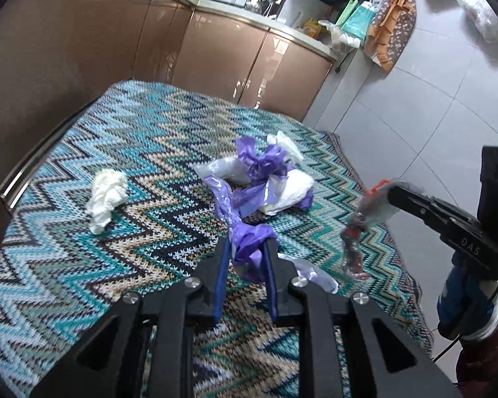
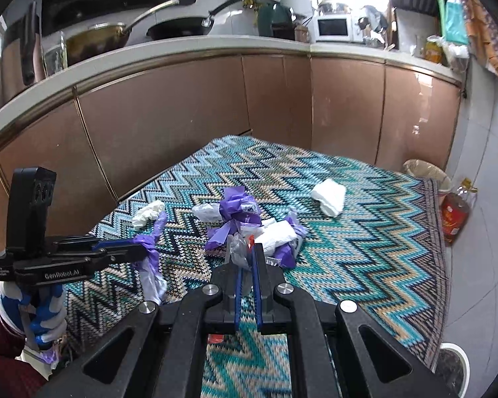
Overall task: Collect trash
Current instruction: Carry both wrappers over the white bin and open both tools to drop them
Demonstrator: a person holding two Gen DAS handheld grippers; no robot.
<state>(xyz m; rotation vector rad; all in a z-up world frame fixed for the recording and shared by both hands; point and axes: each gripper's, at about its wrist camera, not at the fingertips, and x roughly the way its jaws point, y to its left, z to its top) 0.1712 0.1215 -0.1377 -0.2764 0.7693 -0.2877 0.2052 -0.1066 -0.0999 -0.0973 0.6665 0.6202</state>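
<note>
A zigzag-patterned cloth covers the table. My left gripper is shut on a twisted purple plastic bag, lifted off the cloth; in the right wrist view the same gripper holds that bag at the left. My right gripper is shut on a clear wrapper with red print. From the left wrist view, the right gripper dangles this wrapper over the cloth's right side. A heap of purple and white scraps lies mid-table. A crumpled white tissue lies to its left.
Brown cabinets line the far side, with pans and a microwave on the counter. Another white tissue wad lies far right on the cloth. A lined bin and a red container stand on the floor past the table's right edge.
</note>
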